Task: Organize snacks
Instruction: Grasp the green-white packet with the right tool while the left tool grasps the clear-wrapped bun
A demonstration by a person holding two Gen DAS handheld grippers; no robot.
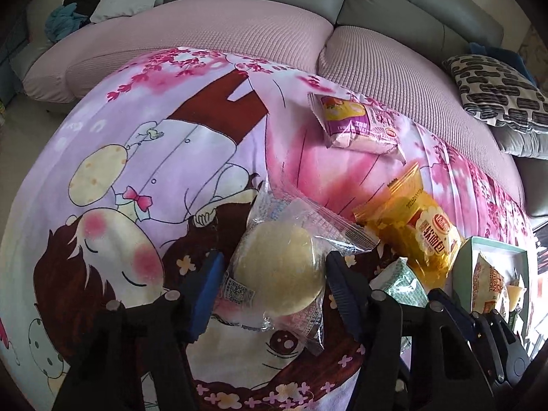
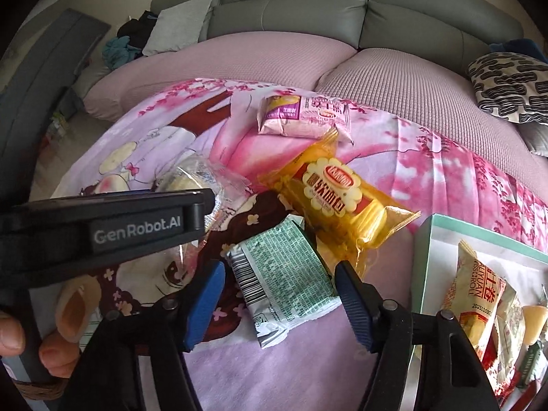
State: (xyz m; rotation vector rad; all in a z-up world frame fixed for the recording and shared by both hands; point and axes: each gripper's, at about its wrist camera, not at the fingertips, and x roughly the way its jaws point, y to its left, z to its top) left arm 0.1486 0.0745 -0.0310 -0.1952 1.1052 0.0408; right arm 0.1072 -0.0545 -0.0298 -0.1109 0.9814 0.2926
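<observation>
Our left gripper is black plastic with ribbed blue fingers and round silver screws at the pivots. Same build on our right gripper. The left's side says "GenRobot.AI" in grey, and bare skin shows on our left hand.

Free room: bare cartoon-print cloth to the left of the snacks, open as far as the pink cushion behind.

Obstacles, 4 packets crowded at centre-right: clear-wrapped bun, green packet, yellow packet touching the green one's far corner, purple packet just beyond it.

Right edge: box, its wall close beside the green and yellow packets, only a narrow strip of cloth between.
</observation>
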